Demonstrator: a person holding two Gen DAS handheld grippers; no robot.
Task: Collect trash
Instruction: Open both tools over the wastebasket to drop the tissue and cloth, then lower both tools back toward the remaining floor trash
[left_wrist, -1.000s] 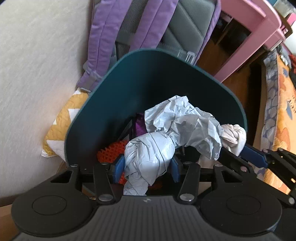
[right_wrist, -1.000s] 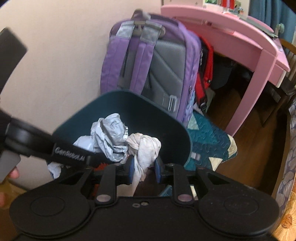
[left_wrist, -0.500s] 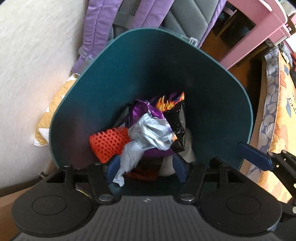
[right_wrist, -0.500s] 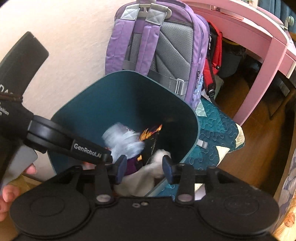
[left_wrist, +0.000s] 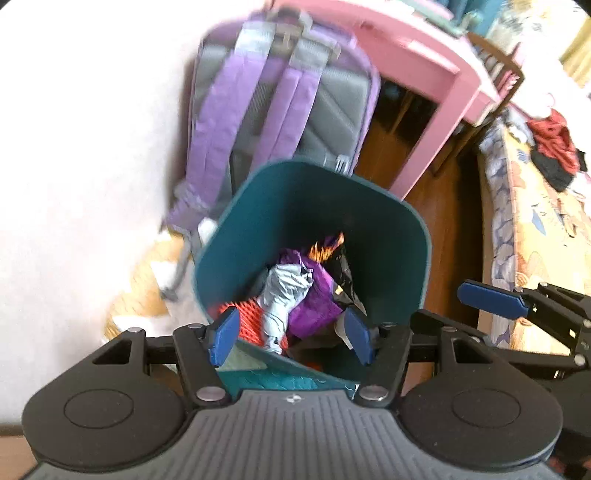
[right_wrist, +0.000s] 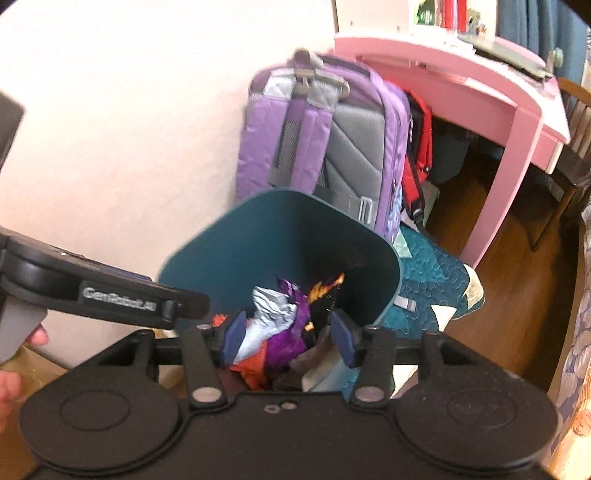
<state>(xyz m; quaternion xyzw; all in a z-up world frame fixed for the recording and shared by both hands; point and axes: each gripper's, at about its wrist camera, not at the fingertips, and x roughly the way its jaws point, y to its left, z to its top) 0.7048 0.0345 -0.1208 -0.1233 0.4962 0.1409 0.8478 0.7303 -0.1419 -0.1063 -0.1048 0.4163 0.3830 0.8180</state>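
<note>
Both the left gripper (left_wrist: 290, 339) and the right gripper (right_wrist: 291, 338) hang spread and empty above the teal bin (left_wrist: 417, 236), the right's jaws opening, with crumpled paper (left_wrist: 286, 291) and wrappers lying inside, so this load looks delivered.

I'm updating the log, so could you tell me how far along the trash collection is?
Done: the grey wrapper and purple bag lie in the bin. In hand: nothing; left gripper open, right gripper opening, both empty. Left: no more loose trash shows.

Purple backpack (right_wrist: 325, 147) — beside pink desk (right_wrist: 480, 85)
</note>
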